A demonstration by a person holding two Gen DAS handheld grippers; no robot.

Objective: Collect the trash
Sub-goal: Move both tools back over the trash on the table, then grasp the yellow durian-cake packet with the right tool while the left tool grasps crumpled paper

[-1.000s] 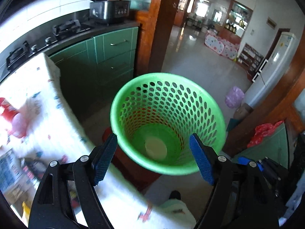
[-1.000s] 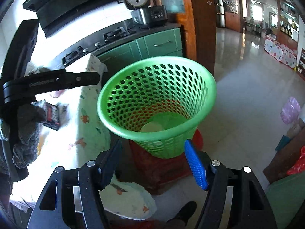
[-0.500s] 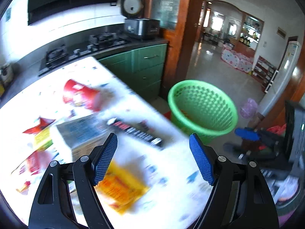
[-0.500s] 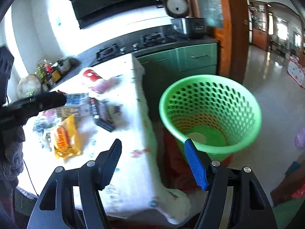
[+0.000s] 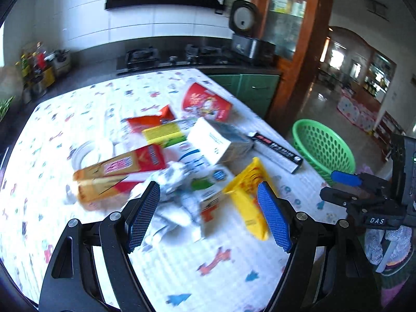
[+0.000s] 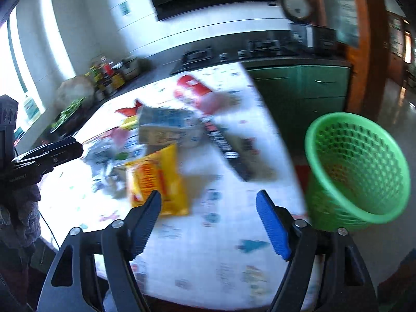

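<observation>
A heap of trash lies on the patterned tablecloth (image 5: 182,267): a yellow snack bag (image 5: 247,195), crumpled white wrappers (image 5: 179,189), a red-and-orange carton (image 5: 122,166), a white box (image 5: 215,140), a long black box (image 5: 278,150) and a red cup (image 5: 205,101). My left gripper (image 5: 208,215) hangs open above the crumpled wrappers, holding nothing. My right gripper (image 6: 208,221) is over the near table edge beside the yellow snack bag (image 6: 156,179); its jaws are opening with nothing between them. The green perforated bin (image 6: 358,166) stands off the table's right side.
Behind the table runs a dark counter with a gas hob (image 5: 145,54), a rice cooker (image 5: 249,36) and green cabinets (image 6: 312,85). Jars (image 5: 36,62) crowd the counter's left end. A wooden door frame (image 5: 301,52) opens onto a tiled room.
Both grippers swung left from above the green bin to over the table and its trash. The right gripper's jaws stand wider than before.
</observation>
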